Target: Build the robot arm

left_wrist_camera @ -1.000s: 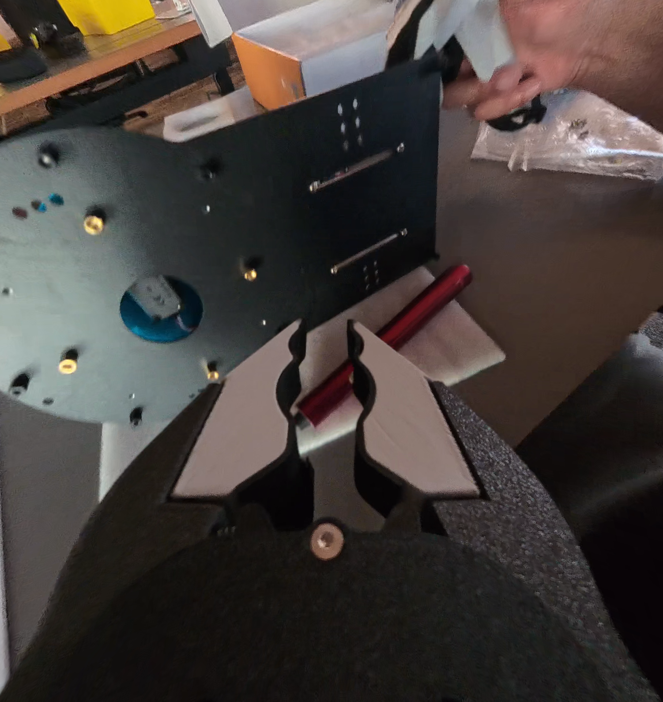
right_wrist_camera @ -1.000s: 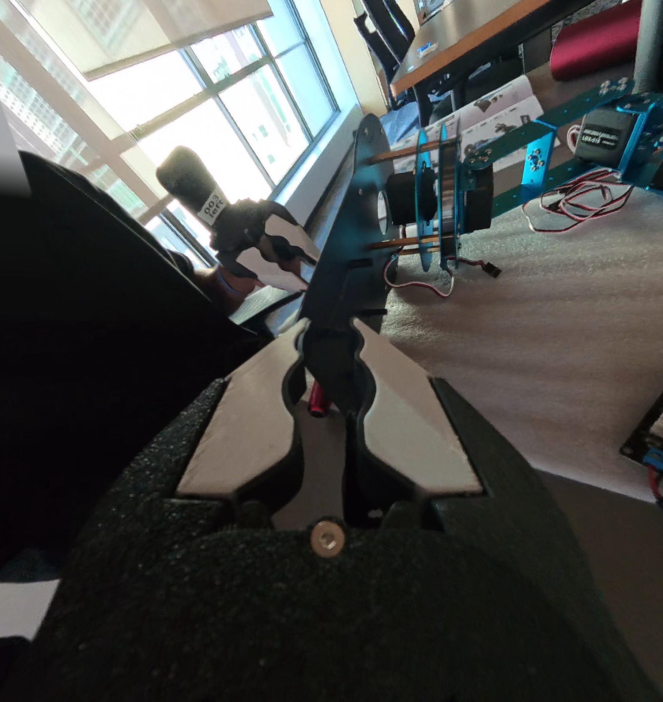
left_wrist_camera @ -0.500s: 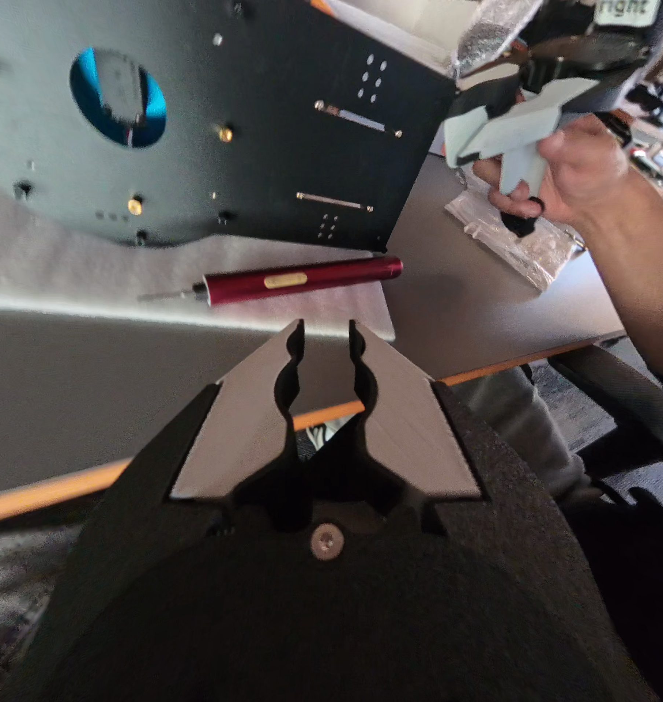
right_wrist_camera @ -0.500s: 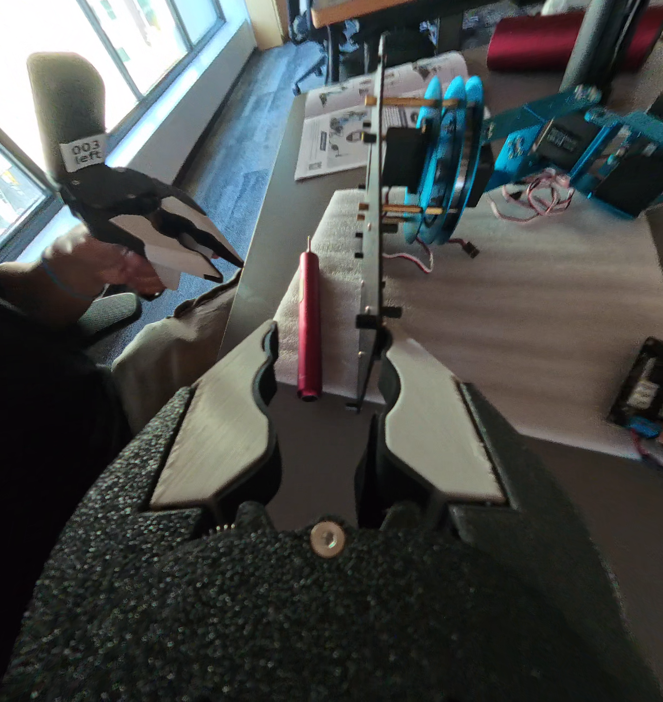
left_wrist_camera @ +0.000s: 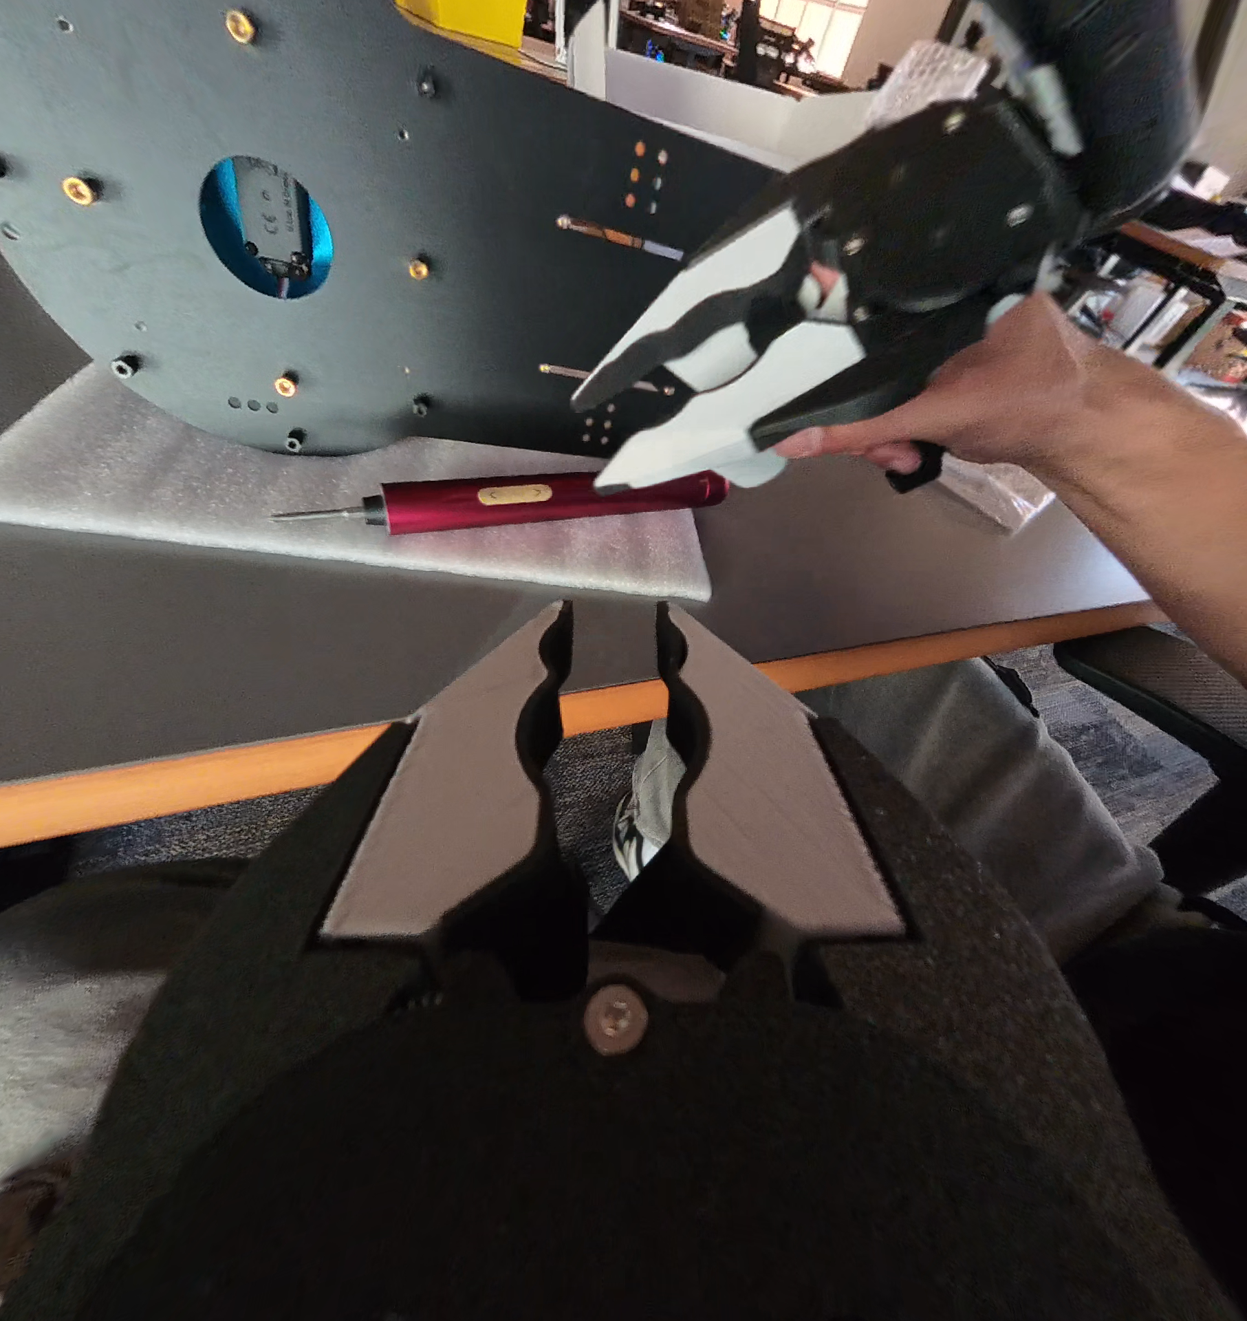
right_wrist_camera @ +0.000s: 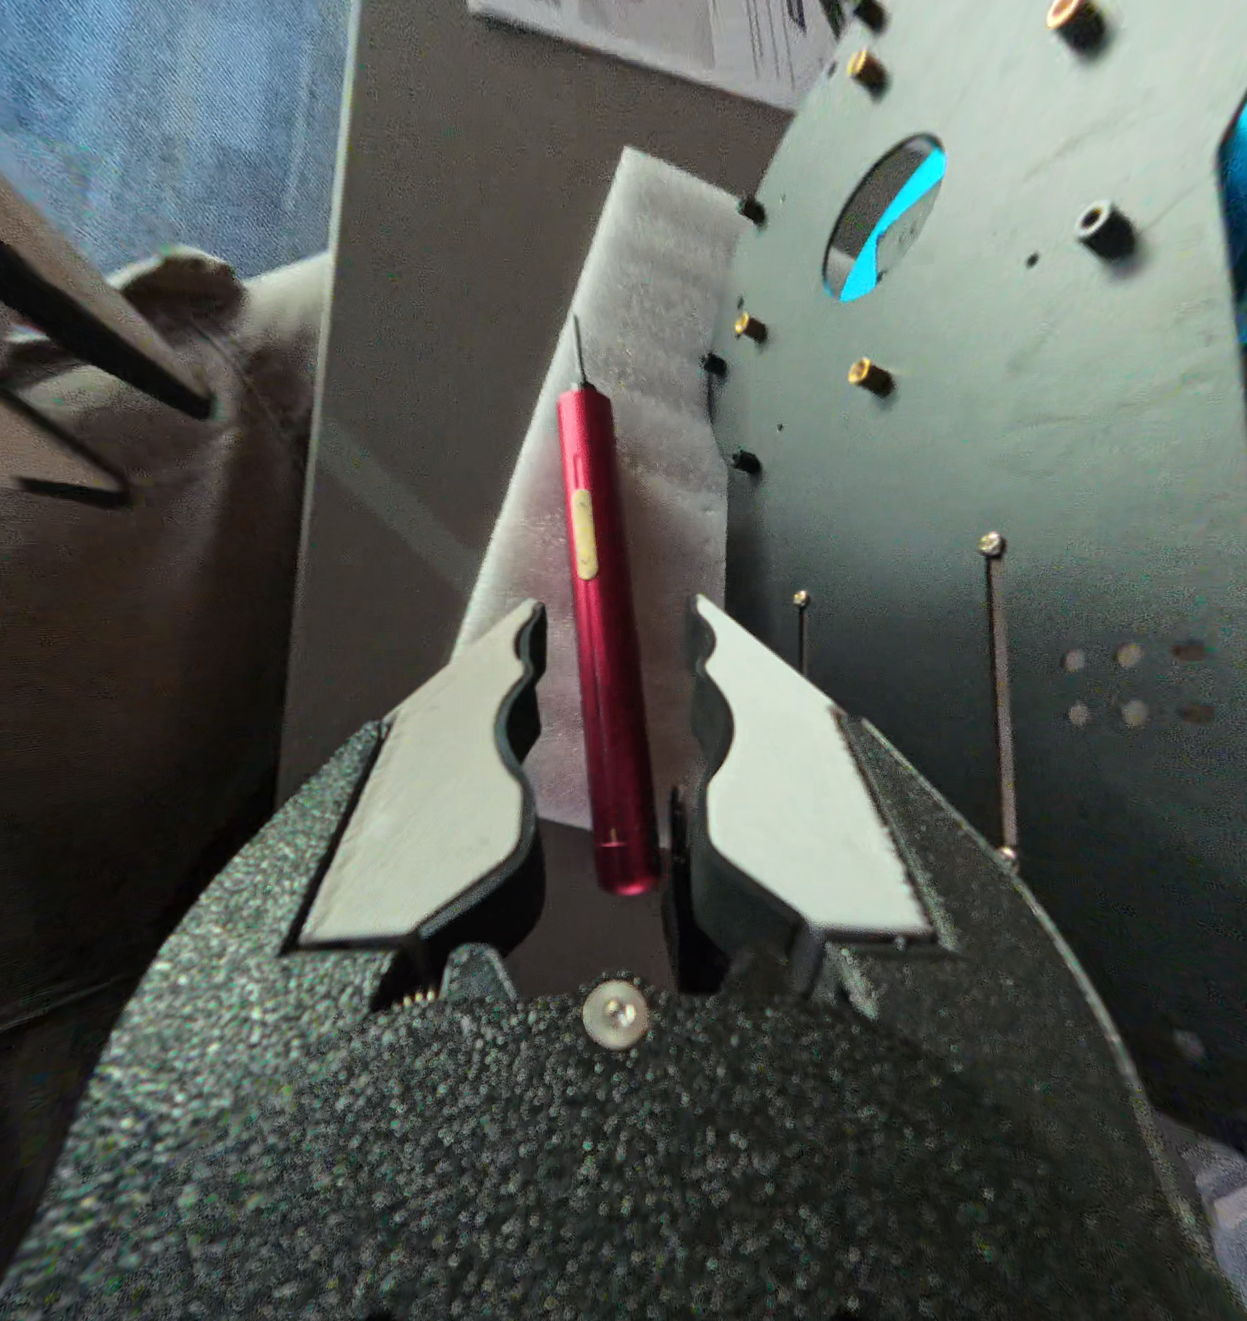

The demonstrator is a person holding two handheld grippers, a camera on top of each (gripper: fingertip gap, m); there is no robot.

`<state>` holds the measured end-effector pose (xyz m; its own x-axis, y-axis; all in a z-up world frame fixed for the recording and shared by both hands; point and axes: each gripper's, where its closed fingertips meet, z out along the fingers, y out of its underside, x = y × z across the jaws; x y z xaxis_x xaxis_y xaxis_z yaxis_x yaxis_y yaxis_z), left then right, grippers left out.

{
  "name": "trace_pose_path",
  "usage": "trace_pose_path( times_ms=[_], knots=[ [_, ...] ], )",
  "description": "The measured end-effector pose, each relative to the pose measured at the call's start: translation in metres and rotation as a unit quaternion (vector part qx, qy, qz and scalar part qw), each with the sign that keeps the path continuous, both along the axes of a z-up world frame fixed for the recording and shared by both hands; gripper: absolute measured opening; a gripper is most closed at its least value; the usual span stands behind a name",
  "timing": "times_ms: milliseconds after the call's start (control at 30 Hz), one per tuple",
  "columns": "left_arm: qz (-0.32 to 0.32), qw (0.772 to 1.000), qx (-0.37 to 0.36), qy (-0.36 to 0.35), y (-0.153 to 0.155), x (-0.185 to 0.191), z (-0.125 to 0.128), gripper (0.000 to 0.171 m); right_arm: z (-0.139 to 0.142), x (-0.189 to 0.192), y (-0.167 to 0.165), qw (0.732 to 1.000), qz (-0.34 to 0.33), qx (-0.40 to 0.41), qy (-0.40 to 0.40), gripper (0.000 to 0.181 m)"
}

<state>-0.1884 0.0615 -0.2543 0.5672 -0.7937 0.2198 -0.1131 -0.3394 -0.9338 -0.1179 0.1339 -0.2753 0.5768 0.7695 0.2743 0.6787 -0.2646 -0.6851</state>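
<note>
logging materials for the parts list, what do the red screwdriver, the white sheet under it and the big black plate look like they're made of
Red screwdriver: likely anodised aluminium, given its even satin red sheen, with a thin steel-looking bit. White sheet: soft packing foam, by its fuzzy, finely ribbed surface. Black plate: thin and rigid with a matte finish, drilled holes and brass-coloured standoffs; painted metal or acrylic, hard to say which. The open right gripper straddles the screwdriver.

Red screwdriver (right_wrist_camera: 609,679), black plate (left_wrist_camera: 463,236)

Bright daylight, dim grainy right wrist view, wide-angle edge distortion, slight motion blur
</note>
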Motion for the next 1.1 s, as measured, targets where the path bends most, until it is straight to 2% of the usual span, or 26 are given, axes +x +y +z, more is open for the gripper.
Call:
trace_pose_path(
  times_ms=[67,133,167,233,300,400,467,500,533,600,667,733,767,800,833,933,1033,1067,1100],
  knots=[
    [-0.019,0.999,0.015,0.021,0.008,-0.006,0.001,0.023,-0.013,0.0,0.006,1.0,-0.001,-0.013,-0.016,0.034],
    [-0.045,0.996,0.04,0.06,0.023,-0.013,-0.001,0.024,-0.035,0.003,0.004,0.998,-0.001,-0.06,-0.035,0.037],
    [-0.066,0.994,0.047,0.076,0.03,-0.014,-0.002,0.026,-0.036,-0.002,0.003,0.997,0.009,-0.07,-0.013,0.028],
    [-0.113,0.988,0.037,0.099,0.042,-0.013,-0.009,0.027,-0.038,-0.003,0.001,0.994,0.008,-0.109,0.016,0.024],
    [-0.136,0.988,-0.008,0.078,0.051,-0.007,-0.014,0.027,-0.037,-0.002,-0.002,0.99,-0.008,-0.133,0.036,0.019],
    [-0.161,0.982,-0.096,-0.021,0.052,0.01,-0.01,0.034,-0.018,-0.008,-0.01,0.977,-0.059,-0.15,0.139,0.019],
    [-0.169,0.969,-0.143,-0.106,0.057,0.02,0.005,0.041,0.003,-0.011,-0.015,0.952,-0.101,-0.161,0.242,0.018],
    [-0.171,0.961,-0.16,-0.145,0.063,0.022,0.013,0.034,0.014,-0.016,-0.021,0.931,-0.109,-0.173,0.302,0.017],
    [-0.168,0.954,-0.175,-0.177,0.071,0.022,0.019,0.038,0.023,-0.017,-0.024,0.909,-0.125,-0.182,0.354,0.017],
    [-0.162,0.935,-0.242,-0.203,0.084,0.021,0.019,0.05,0.034,-0.015,-0.028,0.87,-0.151,-0.183,0.433,0.017],
    [-0.208,0.908,-0.289,-0.223,0.078,0.022,0.027,0.048,0.035,-0.008,-0.03,0.853,-0.175,-0.162,0.464,0.017],
    [-0.226,0.9,-0.299,-0.222,0.075,0.027,0.028,0.049,0.042,-0.017,-0.033,0.822,-0.159,-0.173,0.519,0.019],
    [-0.247,0.892,-0.3,-0.229,0.072,0.031,0.032,0.052,0.047,-0.026,-0.035,0.815,-0.142,-0.168,0.536,0.018],
    [-0.274,0.878,-0.306,-0.246,0.069,0.033,0.04,0.046,0.049,-0.035,-0.038,0.822,-0.13,-0.163,0.53,0.018],
    [-0.305,0.86,-0.313,-0.265,0.065,0.033,0.05,0.023,0.049,-0.04,-0.037,0.834,-0.132,-0.15,0.514,0.018],
    [-0.338,0.837,-0.321,-0.287,0.061,0.028,0.063,0.019,0.054,-0.048,-0.037,0.86,-0.134,-0.116,0.478,0.019],
    [-0.347,0.832,-0.311,-0.302,0.06,0.025,0.076,0.018,0.067,-0.047,-0.037,0.875,-0.148,-0.047,0.46,0.019],
    [-0.352,0.826,-0.305,-0.318,0.061,0.023,0.084,0.018,0.078,-0.041,-0.037,0.874,-0.158,0.007,0.46,0.028],
    [-0.358,0.818,-0.296,-0.339,0.064,0.02,0.095,0.018,0.089,-0.029,-0.039,0.868,-0.183,0.074,0.457,0.044]
  ],
)
